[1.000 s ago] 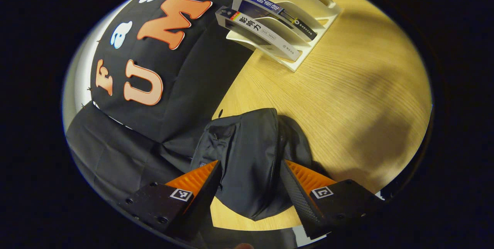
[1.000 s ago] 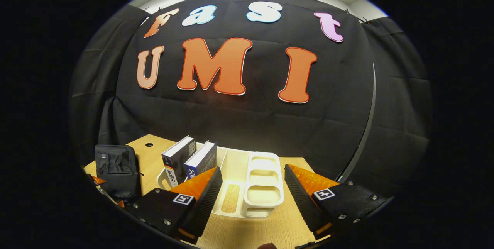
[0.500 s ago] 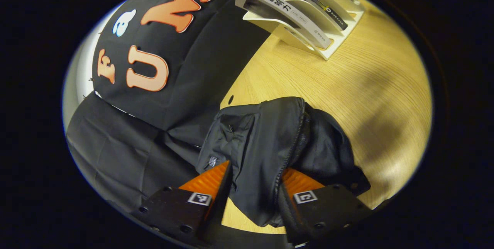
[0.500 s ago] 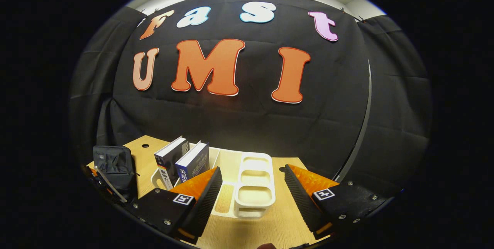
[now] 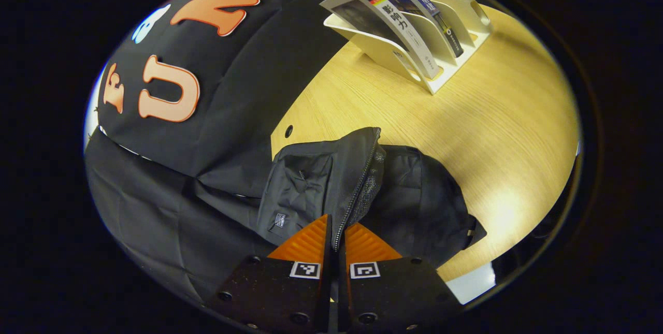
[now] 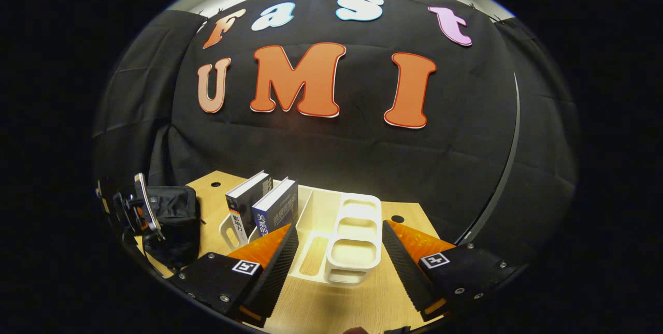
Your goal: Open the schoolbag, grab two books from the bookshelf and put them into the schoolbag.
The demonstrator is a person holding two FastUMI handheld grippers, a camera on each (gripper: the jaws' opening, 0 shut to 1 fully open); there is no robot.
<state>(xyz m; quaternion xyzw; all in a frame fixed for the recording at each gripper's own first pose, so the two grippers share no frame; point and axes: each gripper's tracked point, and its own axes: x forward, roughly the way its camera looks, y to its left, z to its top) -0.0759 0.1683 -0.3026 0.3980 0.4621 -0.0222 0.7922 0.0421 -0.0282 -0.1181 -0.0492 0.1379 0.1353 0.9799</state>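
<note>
1. Left gripper view: a second ago our left gripper (image 5: 335, 233) stood wide open on either side of the schoolbag (image 5: 331, 189); now its two orange fingers (image 5: 308, 241) have closed to a thin slit, pinching the bag's front flap right at the zipper line (image 5: 357, 189).
2. The flap now stands lifted off the bag's rear part, and a dark mesh lining shows in the gap, so we judge the opening step has begun but is not finished.
3. The bag lies on the wooden table (image 5: 492, 132), close to the black cloth, well apart from the bookshelf (image 5: 450, 39) at the far side.
4. Both books (image 5: 399, 23) lean in the rack's slots, untouched.
5. We hold this gripper low over the table edge, pointing along the bag toward the rack.
6. Right gripper view: little has changed here; the scene has only shifted slightly, so we read this hand as waiting.
7. Our right gripper (image 6: 339, 248) is wide open and holds nothing.
8. It is level above the table (image 6: 311, 308), aimed at the white bookshelf (image 6: 355, 241) just ahead.
9. The two books (image 6: 264, 207) stand in the rack's left slots.
10. At far left sits the schoolbag (image 6: 173, 220), with the left gripper (image 6: 132, 209) against it.
</note>
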